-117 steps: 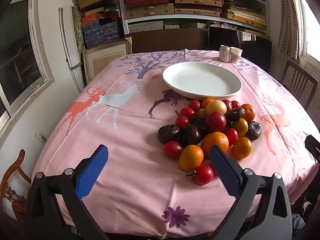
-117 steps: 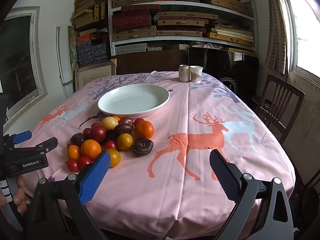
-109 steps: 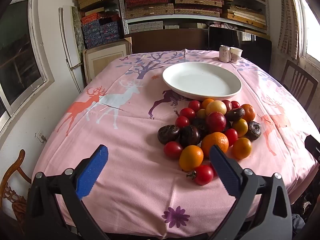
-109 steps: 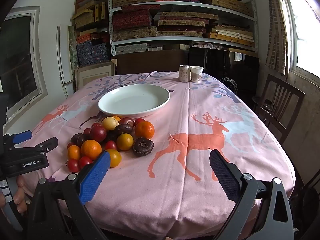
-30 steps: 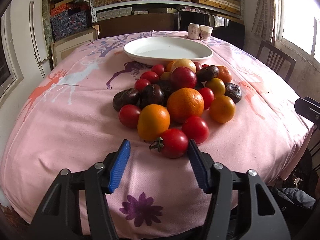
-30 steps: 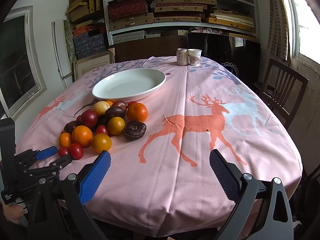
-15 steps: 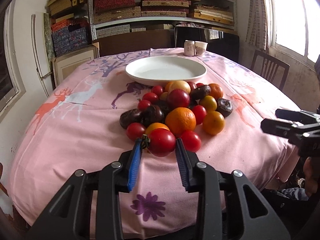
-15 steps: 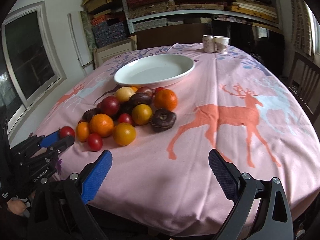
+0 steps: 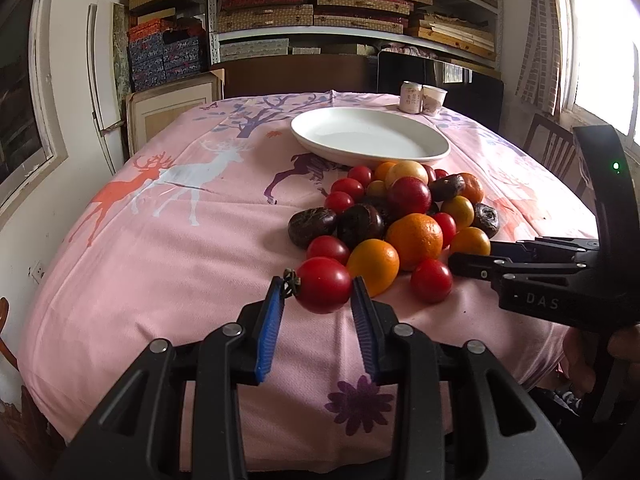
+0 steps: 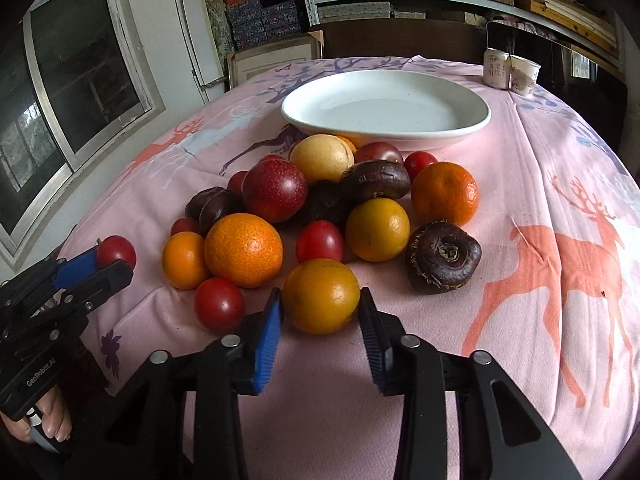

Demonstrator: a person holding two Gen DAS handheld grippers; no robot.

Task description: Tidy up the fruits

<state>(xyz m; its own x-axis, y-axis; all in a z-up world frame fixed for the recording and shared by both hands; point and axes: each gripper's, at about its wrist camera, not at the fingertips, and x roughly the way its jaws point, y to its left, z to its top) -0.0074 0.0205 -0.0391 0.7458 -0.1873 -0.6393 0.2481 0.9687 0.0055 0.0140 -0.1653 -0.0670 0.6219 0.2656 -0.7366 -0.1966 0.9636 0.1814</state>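
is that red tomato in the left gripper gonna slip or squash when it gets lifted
The red tomato looks smooth and glossy, so it may slip between the left gripper pads. It is round, so it would probably roll if dropped. Its thin skin likely bruises under a hard squeeze.

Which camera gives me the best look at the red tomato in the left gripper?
The left wrist view: the round red tomato, stem included, sits large and centred between the left gripper pads. The right wrist view shows it only small at the left edge, partly hidden by that gripper.
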